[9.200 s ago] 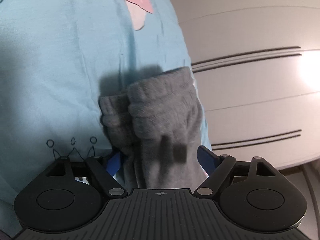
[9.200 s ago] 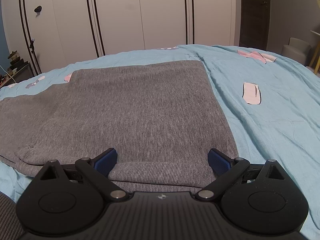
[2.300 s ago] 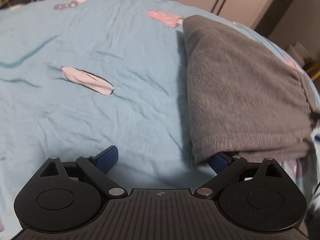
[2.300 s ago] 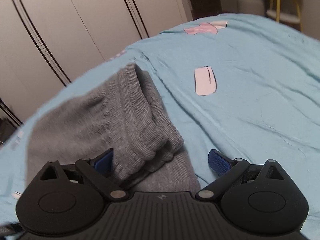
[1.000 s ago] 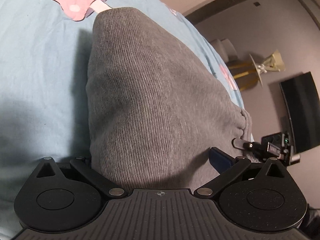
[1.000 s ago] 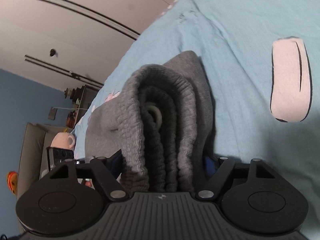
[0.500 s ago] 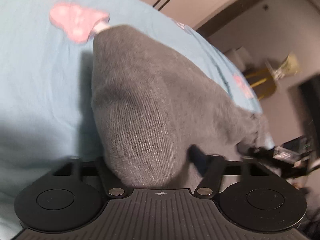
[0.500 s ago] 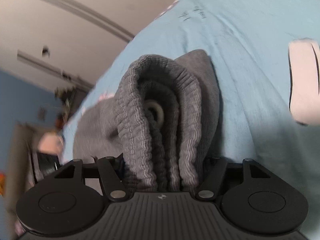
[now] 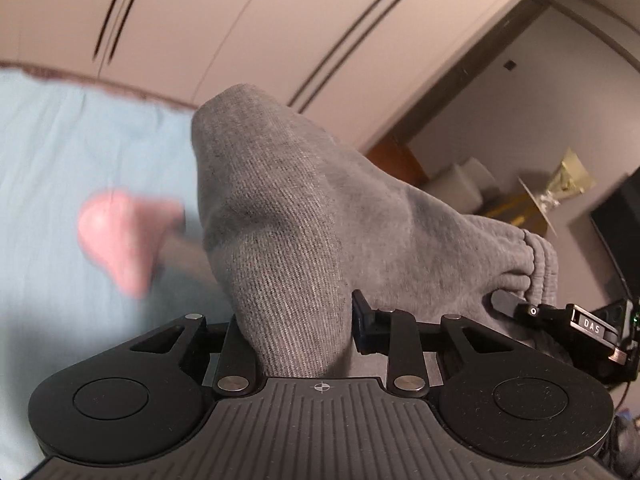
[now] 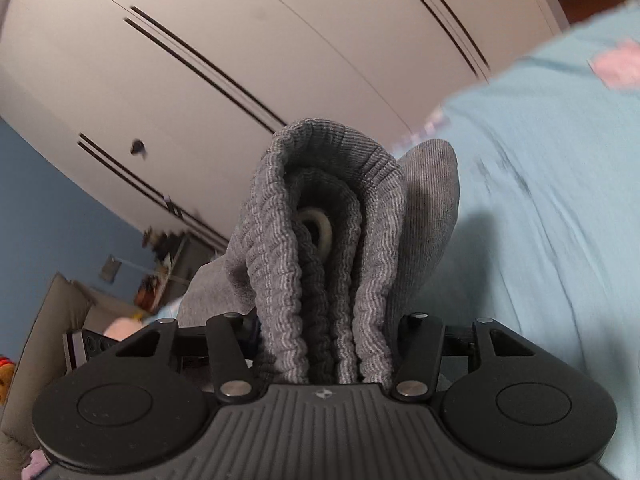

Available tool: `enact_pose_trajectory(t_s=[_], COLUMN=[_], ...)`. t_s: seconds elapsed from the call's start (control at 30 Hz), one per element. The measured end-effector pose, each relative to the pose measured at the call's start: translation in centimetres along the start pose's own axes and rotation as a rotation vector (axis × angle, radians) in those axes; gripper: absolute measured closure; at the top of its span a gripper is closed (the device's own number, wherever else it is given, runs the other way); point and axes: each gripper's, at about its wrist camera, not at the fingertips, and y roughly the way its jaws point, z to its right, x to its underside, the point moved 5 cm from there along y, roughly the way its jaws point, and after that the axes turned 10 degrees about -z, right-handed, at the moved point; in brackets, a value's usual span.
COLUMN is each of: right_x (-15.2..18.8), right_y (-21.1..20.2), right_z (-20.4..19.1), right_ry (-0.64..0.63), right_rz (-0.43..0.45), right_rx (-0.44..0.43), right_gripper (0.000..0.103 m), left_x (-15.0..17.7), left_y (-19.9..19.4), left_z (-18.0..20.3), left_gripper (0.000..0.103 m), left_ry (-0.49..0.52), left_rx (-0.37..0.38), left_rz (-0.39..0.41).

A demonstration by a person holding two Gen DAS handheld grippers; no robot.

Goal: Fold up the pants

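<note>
Now your left gripper [image 9: 298, 328] and right gripper [image 10: 326, 340], jaws closing, clamp the folded grey sweatpants [image 9: 304, 216], which a second ago lay on the bed [image 9: 60, 152]; lifted, they await the next fold.

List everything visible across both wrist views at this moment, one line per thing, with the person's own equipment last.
Pants: one pair, grey, folded thick, lifted off the bed, gripped at both ends.
Bedsheet: one, light blue with blurred pink prints, beneath the pants.
Wardrobe doors: several, off-white with dark grooves, behind the bed.
Left claw: one, black with blue pads, closing on the pants' plain folded end.
Right claw: one, black, closing on the ribbed waistband end; it also shows at the right edge of the left view.
</note>
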Motion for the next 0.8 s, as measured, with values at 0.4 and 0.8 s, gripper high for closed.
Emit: enact_pose_trajectory(t_s=[0.4, 0.8], right_x=[-5.2, -0.6], right_y=[4.5, 5.2], right_z=[5.2, 3.2], right_ry=[-0.067, -0.276], right_rz=[0.024, -0.022], right_rx=[0.424, 0.657], right_gripper=[0.008, 0.005], left_x=[1.3, 6.9], left_y=[1.3, 2.8], left_z=[-6.0, -2.3], left_gripper=[0.010, 0.000], left_ry=[-0.109, -0.046], left_rx=[-0.448, -0.526], left_rz=[0.018, -0.084])
